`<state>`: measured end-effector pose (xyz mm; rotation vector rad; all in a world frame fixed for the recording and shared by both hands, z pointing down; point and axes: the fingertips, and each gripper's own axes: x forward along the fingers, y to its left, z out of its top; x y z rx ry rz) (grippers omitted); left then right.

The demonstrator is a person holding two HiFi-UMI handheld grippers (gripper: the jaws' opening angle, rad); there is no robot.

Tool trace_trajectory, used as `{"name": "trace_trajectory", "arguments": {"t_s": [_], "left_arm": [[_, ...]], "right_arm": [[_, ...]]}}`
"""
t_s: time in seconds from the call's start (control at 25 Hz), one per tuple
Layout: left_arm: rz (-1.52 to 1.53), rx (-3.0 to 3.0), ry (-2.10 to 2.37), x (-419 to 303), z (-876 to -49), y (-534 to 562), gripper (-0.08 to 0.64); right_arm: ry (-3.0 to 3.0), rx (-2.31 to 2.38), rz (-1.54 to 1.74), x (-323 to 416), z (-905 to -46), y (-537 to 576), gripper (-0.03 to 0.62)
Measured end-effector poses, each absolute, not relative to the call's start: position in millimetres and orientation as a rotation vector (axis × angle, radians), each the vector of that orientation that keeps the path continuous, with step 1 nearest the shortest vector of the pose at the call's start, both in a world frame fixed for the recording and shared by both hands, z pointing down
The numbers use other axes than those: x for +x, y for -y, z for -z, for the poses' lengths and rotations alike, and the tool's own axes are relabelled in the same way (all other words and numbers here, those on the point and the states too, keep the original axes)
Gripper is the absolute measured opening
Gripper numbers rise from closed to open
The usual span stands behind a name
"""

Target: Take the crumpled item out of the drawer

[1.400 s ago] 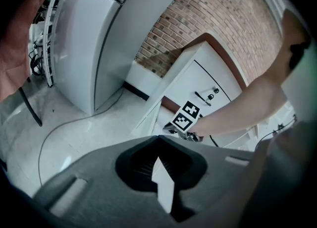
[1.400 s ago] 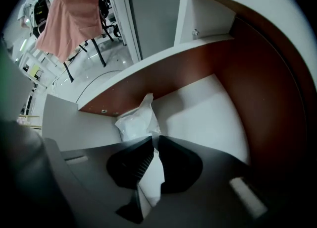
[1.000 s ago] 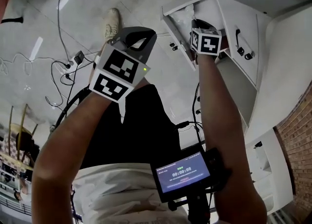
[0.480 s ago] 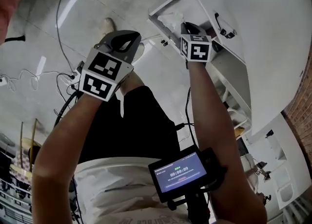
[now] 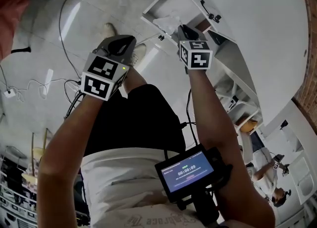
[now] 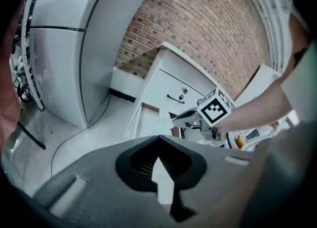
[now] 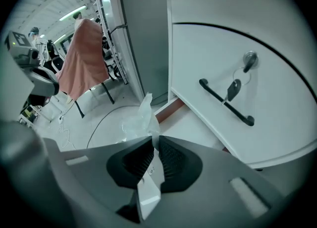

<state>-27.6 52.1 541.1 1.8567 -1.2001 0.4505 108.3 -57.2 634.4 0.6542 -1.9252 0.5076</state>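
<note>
The crumpled item is a clear, whitish plastic bag [image 7: 140,118]. My right gripper [image 7: 152,143] is shut on its lower end, and the rest sticks up past the jaw tips. In the head view the right gripper [image 5: 184,29] holds the bag [image 5: 166,23] just over the open drawer [image 5: 159,3] of the white cabinet. The left gripper view shows the same bag [image 6: 163,118] hanging in front of the drawer [image 6: 148,123]. My left gripper [image 5: 118,47] stays off to the left over the floor. Its jaws [image 6: 158,140] are shut with nothing in them.
Above the open drawer is a closed drawer front with a black handle [image 7: 226,104] and a key in its lock [image 7: 249,59]. Cables [image 5: 29,85] trail over the floor at left. A pink cloth [image 7: 81,56] hangs over a chair. A brick wall [image 6: 198,38] backs the cabinet.
My right gripper has drawn back out of the drawer with the plastic bag in it. The left gripper has drifted slightly left and stays shut.
</note>
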Motion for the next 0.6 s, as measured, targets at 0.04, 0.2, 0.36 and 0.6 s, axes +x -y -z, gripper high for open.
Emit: {"name": "trace_trajectory", "arguments": {"t_s": [0.04, 0.2, 0.36, 0.6], "left_arm": [[-0.458, 1.864, 1.192, -26.1, -538.4, -54.7, 0.003], [-0.489, 1.892, 1.186, -23.7, -523.5, -59.8, 0.003], [-0.509, 1.907, 1.177, -14.3, -503.8, -65.0, 0.003], [-0.524, 1.920, 1.182, -13.2, -478.0, -65.4, 0.003]], "right_arm": [[1.936, 0.658, -0.514, 108.0, -628.5, 54.0, 0.040], [1.988, 0.660, -0.527, 102.9, -603.1, 45.1, 0.040], [2.037, 0.656, -0.530, 104.3, -572.1, 32.5, 0.040], [2.109, 0.676, -0.534, 103.8, -532.7, 25.9, 0.040]]}}
